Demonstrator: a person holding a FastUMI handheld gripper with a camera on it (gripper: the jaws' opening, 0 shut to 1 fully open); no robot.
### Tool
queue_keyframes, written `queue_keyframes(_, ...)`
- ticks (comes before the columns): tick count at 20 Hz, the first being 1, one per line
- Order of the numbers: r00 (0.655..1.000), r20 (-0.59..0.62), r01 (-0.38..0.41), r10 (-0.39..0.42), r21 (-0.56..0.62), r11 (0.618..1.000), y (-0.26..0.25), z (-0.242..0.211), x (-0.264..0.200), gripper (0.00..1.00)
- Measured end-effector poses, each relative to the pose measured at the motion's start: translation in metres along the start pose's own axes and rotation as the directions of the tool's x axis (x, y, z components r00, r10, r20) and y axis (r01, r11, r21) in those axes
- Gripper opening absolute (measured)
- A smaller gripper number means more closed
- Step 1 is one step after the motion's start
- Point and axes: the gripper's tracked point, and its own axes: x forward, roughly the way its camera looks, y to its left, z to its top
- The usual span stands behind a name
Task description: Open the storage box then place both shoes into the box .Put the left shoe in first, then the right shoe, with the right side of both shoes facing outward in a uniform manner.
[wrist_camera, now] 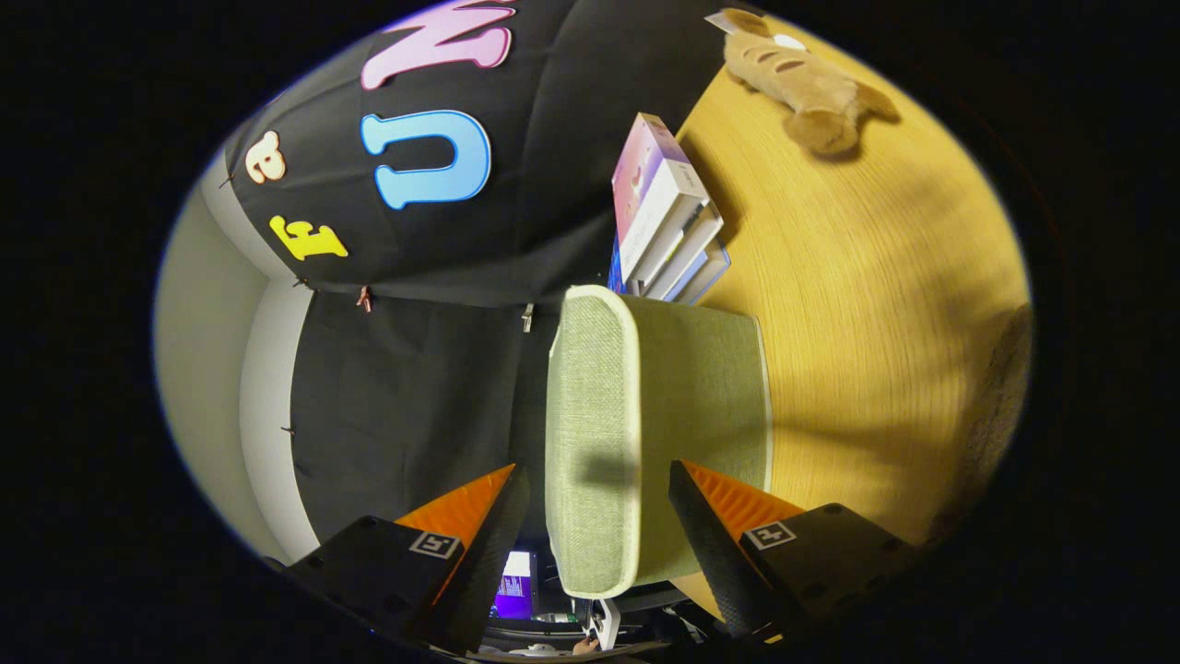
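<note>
Between our fingers (599, 493), spread wide and touching nothing, we see the storage box (645, 415), lid shut, on the wooden table (876, 277). Beyond its far edge: stacked books (666, 217), then a plush toy (797, 78), bare tabletop alongside.

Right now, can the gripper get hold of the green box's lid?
Probably yes. The gripper is open, and the green fabric storage box has its lid right between the two fingers, with nothing in the way. Whether the fingers touch it yet is hard to tell.
</note>
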Motion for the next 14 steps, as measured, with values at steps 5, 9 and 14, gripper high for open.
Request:
queue_keyframes(5,0.994,-0.044,-0.097,0.100,0.079,0.992,0.001,-0.013,0.013,0.95)
queue_keyframes(9,0.985,-0.054,-0.155,0.163,0.128,0.980,0.004,-0.018,0.017,0.65)
queue_keyframes(14,0.981,-0.041,-0.187,0.190,0.063,0.980,0.021,-0.019,0.014,0.06)
